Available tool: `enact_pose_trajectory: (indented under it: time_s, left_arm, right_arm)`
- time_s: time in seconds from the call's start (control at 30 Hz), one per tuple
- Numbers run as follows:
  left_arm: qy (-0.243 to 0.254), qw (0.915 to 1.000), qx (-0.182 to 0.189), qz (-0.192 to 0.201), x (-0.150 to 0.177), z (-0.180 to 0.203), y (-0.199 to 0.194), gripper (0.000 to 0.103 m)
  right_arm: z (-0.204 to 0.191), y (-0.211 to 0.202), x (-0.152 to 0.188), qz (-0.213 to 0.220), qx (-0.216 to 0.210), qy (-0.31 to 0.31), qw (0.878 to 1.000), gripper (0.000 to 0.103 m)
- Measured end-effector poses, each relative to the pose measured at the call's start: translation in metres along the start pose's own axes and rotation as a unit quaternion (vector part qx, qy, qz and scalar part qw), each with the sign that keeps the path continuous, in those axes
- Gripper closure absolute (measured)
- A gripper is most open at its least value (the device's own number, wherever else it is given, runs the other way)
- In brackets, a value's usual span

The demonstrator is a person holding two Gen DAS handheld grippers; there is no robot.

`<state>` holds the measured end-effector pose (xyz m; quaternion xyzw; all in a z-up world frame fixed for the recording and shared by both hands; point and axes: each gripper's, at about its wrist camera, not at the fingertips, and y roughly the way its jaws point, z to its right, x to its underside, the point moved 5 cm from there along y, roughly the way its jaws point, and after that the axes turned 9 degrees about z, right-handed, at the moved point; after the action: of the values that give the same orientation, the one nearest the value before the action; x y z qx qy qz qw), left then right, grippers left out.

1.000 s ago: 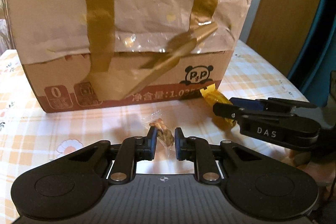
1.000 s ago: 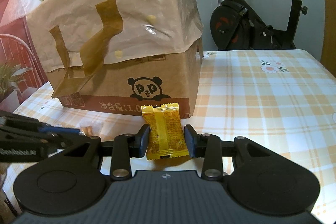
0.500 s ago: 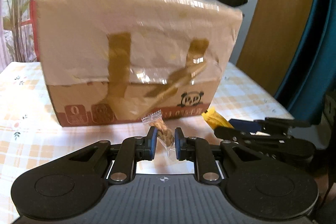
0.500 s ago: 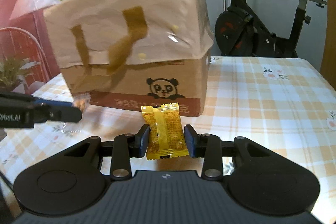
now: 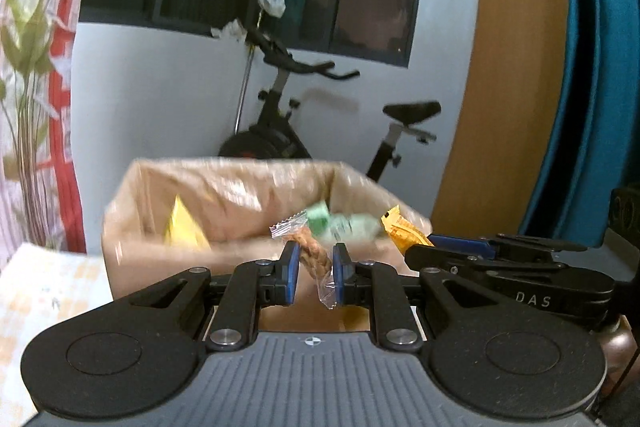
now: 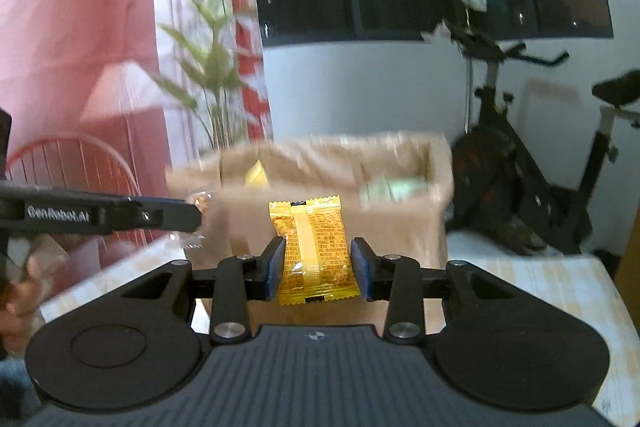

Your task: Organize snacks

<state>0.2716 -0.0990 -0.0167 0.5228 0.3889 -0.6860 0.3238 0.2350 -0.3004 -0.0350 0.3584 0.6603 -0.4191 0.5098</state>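
A: Left hand-held gripper (image 5: 314,269) is clamped on the twisted snack (image 5: 316,257), right hand-held gripper (image 6: 318,269) on the yellow packet (image 6: 312,251), both at frame centre.

B: Carry each past the box (image 5: 132,227) rim before releasing.

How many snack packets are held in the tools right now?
2: a clear-wrapped brown twist in the left tool, a yellow packet in the right tool. More lie blurred in the box.
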Motion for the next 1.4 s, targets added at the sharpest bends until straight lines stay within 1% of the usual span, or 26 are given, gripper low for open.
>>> enact_pose_trajectory:
  time_s: [0.07, 0.13, 0.2, 0.33, 0.37, 0.5, 0.63, 0.73, 0.8, 0.83, 0.87, 0.9, 0.93, 0.97, 1.0, 1.07, 1.13, 1.2, 1.4]
  left_arm:
    - [-0.001, 1.0, 0.0, 0.005, -0.014, -0.002, 0.012, 0.084]
    - [-0.002, 1.0, -0.002, 0.005, -0.025, -0.011, 0.026, 0.084]
    - [-0.012, 0.9999, -0.005, -0.002, -0.031, -0.02, 0.042, 0.084]
    - [-0.021, 0.9993, -0.016, -0.028, -0.032, -0.037, 0.076, 0.084]
    - [-0.021, 0.9991, -0.021, -0.032, -0.03, -0.041, 0.082, 0.084]
    - [-0.022, 0.998, -0.031, -0.051, -0.02, -0.048, 0.096, 0.084]
    - [-0.024, 0.9968, -0.041, -0.064, -0.015, -0.055, 0.106, 0.084]
    - [-0.025, 0.996, -0.048, -0.071, -0.013, -0.059, 0.104, 0.082]
    - [-0.026, 0.9958, -0.052, -0.071, -0.014, -0.062, 0.102, 0.069]
    - [-0.026, 0.9958, -0.056, -0.069, -0.015, -0.062, 0.1, 0.056]
    - [-0.026, 0.996, -0.057, -0.064, -0.017, -0.063, 0.097, 0.046]
    - [-0.026, 0.9962, -0.059, -0.06, -0.018, -0.064, 0.096, 0.043]
    - [-0.025, 0.9962, -0.06, -0.057, -0.02, -0.064, 0.094, 0.038]
    - [-0.022, 0.9963, -0.062, -0.056, -0.022, -0.063, 0.091, 0.033]
    - [-0.017, 0.9963, -0.063, -0.055, -0.025, -0.061, 0.088, 0.031]
    - [-0.005, 0.9965, -0.068, -0.049, -0.03, -0.056, 0.08, 0.018]
    - [0.003, 0.9967, -0.071, -0.038, -0.036, -0.052, 0.071, 0.014]
    - [0.009, 0.9964, -0.079, -0.031, -0.04, -0.051, 0.065, 0.012]
    - [0.025, 0.9951, -0.094, -0.021, -0.048, -0.042, 0.042, 0.009]
  right_arm:
    - [0.002, 0.014, -0.017, 0.012, -0.002, 0.006, 1.0, 0.065]
    - [0.003, 0.033, -0.031, 0.016, 0.001, -0.003, 1.0, 0.065]
    - [0.006, 0.051, -0.04, 0.011, 0.007, -0.014, 1.0, 0.065]
    - [0.017, 0.095, -0.05, -0.009, 0.026, -0.03, 0.999, 0.065]
    - [0.019, 0.104, -0.052, -0.015, 0.033, -0.037, 0.999, 0.065]
    - [0.023, 0.128, -0.046, -0.038, 0.038, -0.055, 0.997, 0.065]
    - [0.022, 0.138, -0.034, -0.057, 0.036, -0.063, 0.996, 0.065]
    - [0.024, 0.14, -0.026, -0.071, 0.041, -0.058, 0.995, 0.063]
    - [0.024, 0.14, -0.025, -0.073, 0.043, -0.057, 0.995, 0.062]
    - [0.024, 0.139, -0.025, -0.073, 0.044, -0.057, 0.995, 0.06]
    - [0.024, 0.139, -0.026, -0.073, 0.046, -0.056, 0.995, 0.056]
    - [0.024, 0.138, -0.027, -0.073, 0.048, -0.053, 0.995, 0.05]
    - [0.025, 0.136, -0.028, -0.071, 0.049, -0.051, 0.995, 0.047]
    - [0.025, 0.133, -0.03, -0.069, 0.051, -0.049, 0.995, 0.04]
    - [0.025, 0.131, -0.031, -0.068, 0.053, -0.046, 0.995, 0.03]
    - [0.024, 0.126, -0.033, -0.069, 0.052, -0.036, 0.996, 0.02]
    - [0.024, 0.119, -0.035, -0.07, 0.049, -0.027, 0.996, 0.015]
    - [0.023, 0.112, -0.038, -0.072, 0.053, -0.023, 0.996, 0.009]
    - [0.017, 0.088, -0.052, -0.058, 0.073, -0.01, 0.996, 0.002]
